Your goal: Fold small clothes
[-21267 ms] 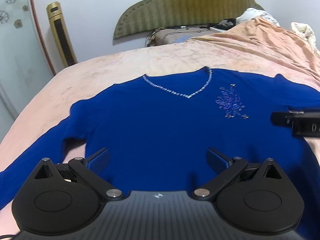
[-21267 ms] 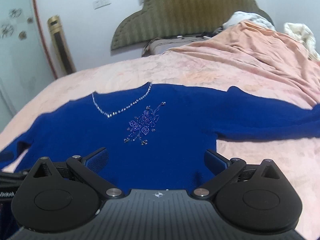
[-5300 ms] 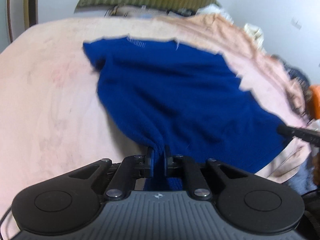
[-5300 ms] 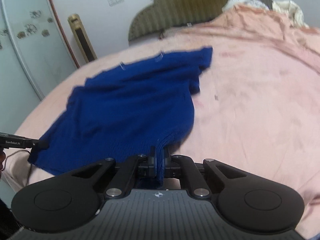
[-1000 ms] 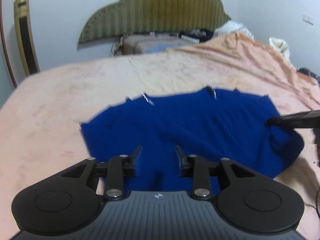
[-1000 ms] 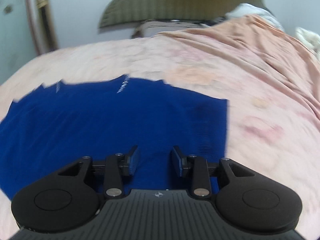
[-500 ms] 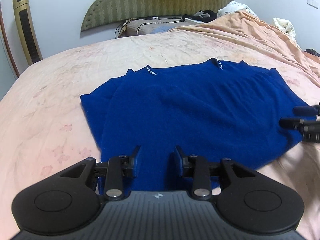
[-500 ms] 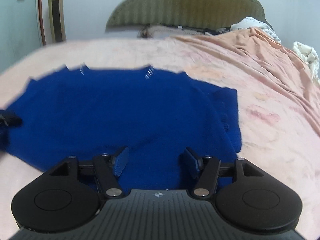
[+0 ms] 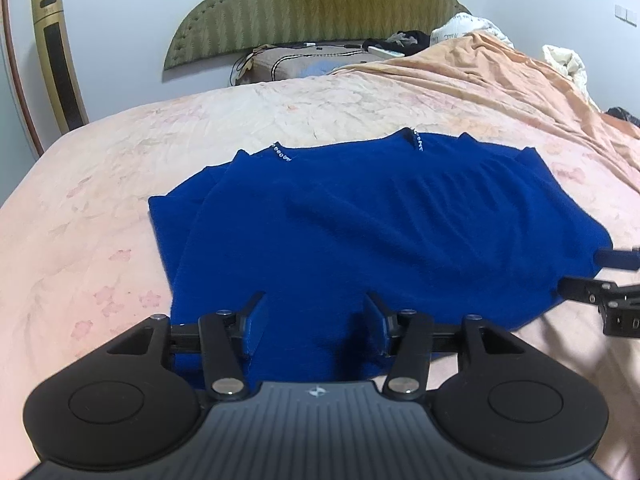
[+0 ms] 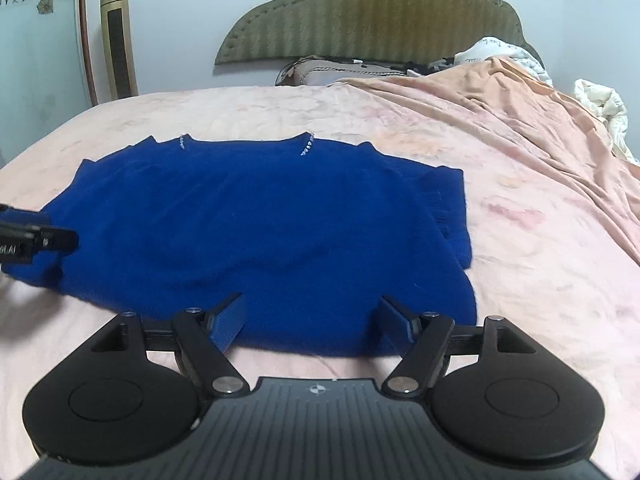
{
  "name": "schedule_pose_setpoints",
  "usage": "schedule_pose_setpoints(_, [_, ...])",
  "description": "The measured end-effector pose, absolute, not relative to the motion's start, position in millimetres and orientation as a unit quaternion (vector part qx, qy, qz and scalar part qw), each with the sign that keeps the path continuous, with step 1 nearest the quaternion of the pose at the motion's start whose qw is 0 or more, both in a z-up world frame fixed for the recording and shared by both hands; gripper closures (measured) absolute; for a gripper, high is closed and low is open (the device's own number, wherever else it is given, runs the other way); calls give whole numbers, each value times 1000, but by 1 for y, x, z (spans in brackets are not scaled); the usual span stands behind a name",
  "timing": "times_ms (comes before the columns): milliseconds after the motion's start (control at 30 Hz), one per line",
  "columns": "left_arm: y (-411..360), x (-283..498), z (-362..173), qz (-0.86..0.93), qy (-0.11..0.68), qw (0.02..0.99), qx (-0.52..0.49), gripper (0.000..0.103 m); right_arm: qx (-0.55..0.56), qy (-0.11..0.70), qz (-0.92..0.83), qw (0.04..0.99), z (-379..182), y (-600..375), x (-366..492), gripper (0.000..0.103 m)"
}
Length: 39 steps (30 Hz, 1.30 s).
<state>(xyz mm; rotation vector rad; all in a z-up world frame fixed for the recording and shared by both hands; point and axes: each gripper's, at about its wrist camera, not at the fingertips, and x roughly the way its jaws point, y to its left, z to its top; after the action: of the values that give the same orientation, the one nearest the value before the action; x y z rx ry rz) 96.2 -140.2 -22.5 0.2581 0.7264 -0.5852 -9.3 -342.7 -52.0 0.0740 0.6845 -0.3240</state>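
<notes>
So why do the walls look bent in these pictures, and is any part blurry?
Left wrist view: fisheye lens bows the headboard and bed; dark corners; blue sweater sharp, the right gripper at the edge slightly smeared. Right wrist view: same bending, soft even light, left gripper casts little shadow.

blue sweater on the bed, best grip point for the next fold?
Probably the near hem corners of the blue sweater: left tool and right tool are both open right over that edge. Come in low from the near side; it lies flat on the bedsheet, so only edges offer a pinchable lip.
</notes>
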Motion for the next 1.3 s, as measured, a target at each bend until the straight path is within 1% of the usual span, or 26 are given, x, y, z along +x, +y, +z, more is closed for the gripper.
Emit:
schedule_pose_setpoints(100, [-142, 95, -20, -276, 351, 887, 121, 50, 57, 331, -161, 928, -52, -347, -17, 27])
schedule_pose_setpoints(167, [-140, 96, -17, -270, 349, 889, 118, 45, 64, 328, -159, 929, -50, -347, -20, 27])
schedule_pose_setpoints(233, [-138, 95, -14, -266, 342, 894, 113, 34, 67, 324, -157, 931, -47, -348, -22, 27])
schedule_pose_setpoints(300, [-135, 94, -12, -262, 336, 898, 111, 29, 72, 320, -155, 932, -44, -348, -23, 26])
schedule_pose_setpoints(500, [-131, 97, -14, -236, 336, 903, 127, 29, 91, 314, -147, 934, -38, -347, -25, 24])
schedule_pose_setpoints(633, [-125, 103, -15, -221, 344, 904, 120, 29, 83, 309, -137, 938, -32, -336, -22, 17])
schedule_pose_setpoints(800, [-119, 109, -17, -209, 350, 906, 117, 29, 60, 308, -122, 942, -28, -319, -16, 13])
schedule_pose_setpoints(1300, [-111, 121, -21, -191, 362, 905, 114, 29, 29, 317, -98, 943, -30, -288, -1, 12])
